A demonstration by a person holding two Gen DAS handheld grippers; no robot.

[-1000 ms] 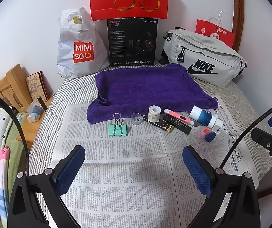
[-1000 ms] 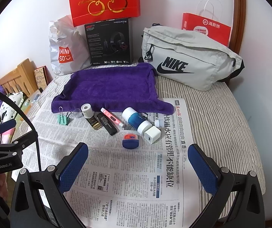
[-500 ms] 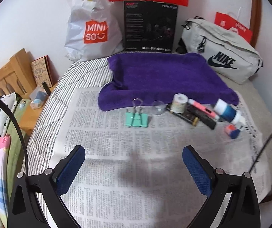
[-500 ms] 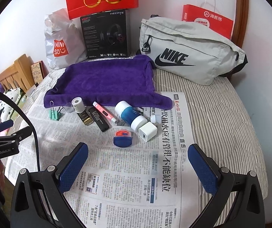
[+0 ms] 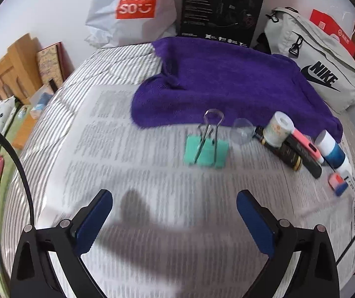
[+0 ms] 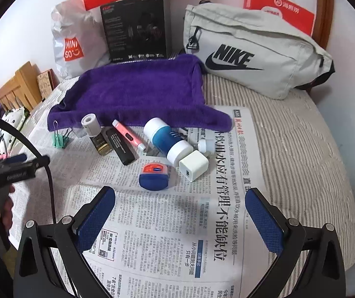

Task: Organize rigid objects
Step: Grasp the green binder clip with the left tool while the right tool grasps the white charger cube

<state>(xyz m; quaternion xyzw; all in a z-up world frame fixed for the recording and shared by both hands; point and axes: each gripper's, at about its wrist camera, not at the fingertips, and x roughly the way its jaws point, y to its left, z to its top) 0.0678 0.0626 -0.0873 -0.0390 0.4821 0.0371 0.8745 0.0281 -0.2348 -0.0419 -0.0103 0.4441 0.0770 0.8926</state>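
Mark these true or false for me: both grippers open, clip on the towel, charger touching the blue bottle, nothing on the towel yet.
1. Both the left gripper and right gripper are open and empty. True.
2. The green clip lies on the purple towel. False: it lies on the newspaper.
3. The white charger touches the blue bottle. True.
4. The towel holds several items. False: none rests on it.
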